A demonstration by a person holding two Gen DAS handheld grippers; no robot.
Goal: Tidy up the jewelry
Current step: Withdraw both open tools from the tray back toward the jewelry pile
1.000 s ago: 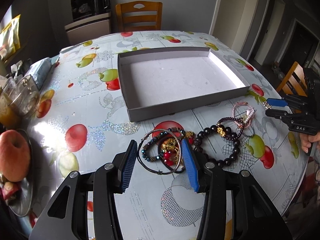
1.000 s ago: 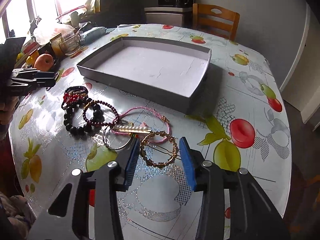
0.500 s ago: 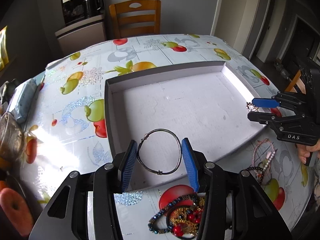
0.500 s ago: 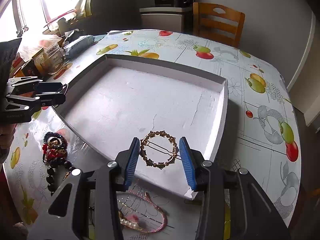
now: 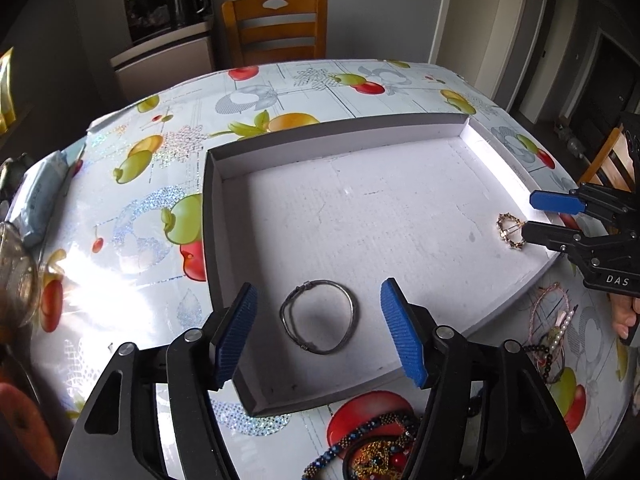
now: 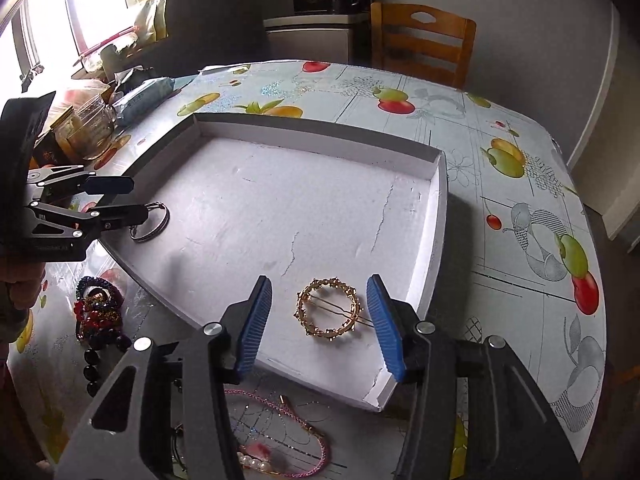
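Two pieces in tray

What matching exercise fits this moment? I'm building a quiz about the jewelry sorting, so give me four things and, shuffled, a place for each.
Things:
1. silver bangle
2. gold hair clip
3. pink cord bracelet
4. wooden chair

Places:
A. on the tablecloth, outside the tray's near wall
B. in the tray, between the open left gripper fingers
C. behind the table's far edge
D. in the tray, between the open right gripper fingers

Pairs: 1-B, 2-D, 3-A, 4-C
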